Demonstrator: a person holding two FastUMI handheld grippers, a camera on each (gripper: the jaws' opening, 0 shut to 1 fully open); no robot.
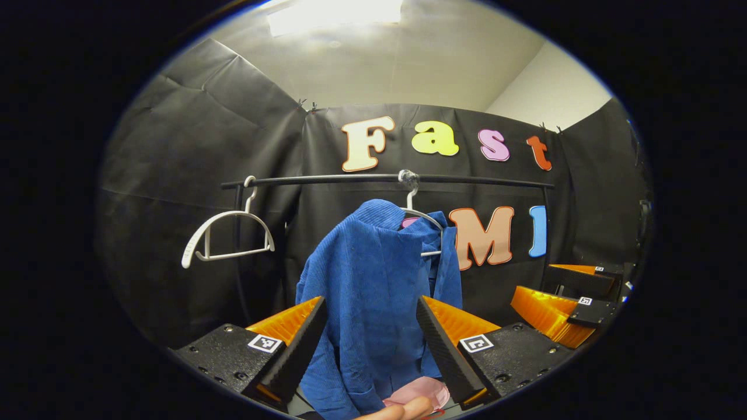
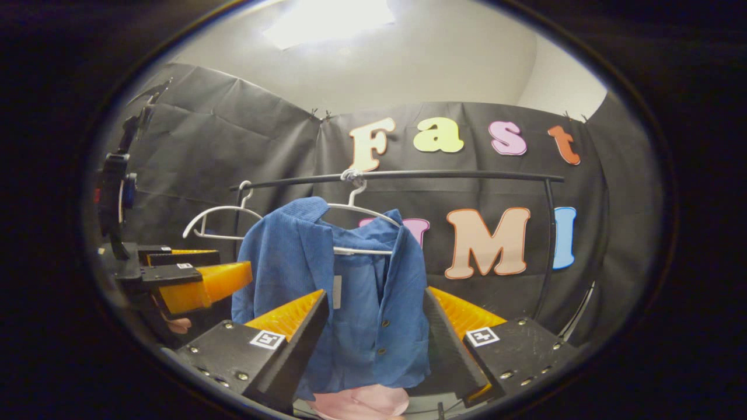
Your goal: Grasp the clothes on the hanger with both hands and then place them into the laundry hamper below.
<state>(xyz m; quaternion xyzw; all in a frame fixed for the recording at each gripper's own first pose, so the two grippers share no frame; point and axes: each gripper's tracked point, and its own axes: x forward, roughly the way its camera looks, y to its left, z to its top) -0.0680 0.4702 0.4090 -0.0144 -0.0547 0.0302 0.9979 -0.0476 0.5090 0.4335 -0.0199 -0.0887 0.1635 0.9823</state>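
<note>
A blue corduroy shirt (image 1: 373, 280) (image 2: 356, 303) hangs on a white hanger (image 1: 423, 217) (image 2: 362, 209) from a black rail (image 1: 350, 178) (image 2: 443, 174). It sits crooked, bunched up over the hanger's left shoulder. My left gripper (image 1: 370, 298) is open, its fingers framing the shirt's body from short of it. My right gripper (image 2: 374, 291) is open too, aimed at the shirt's button front. Each gripper also appears in the other view, at the side: the right gripper (image 1: 534, 280), the left gripper (image 2: 233, 261). A pink thing (image 1: 423, 392) (image 2: 362, 402) lies low under the shirt; I cannot tell what it is.
An empty white hanger (image 1: 224, 233) (image 2: 213, 221) hangs at the rail's left end. The rail's right upright (image 2: 545, 251) curves down by the black cloth wall. A fingertip (image 1: 397, 411) shows at the bottom edge of the left gripper view.
</note>
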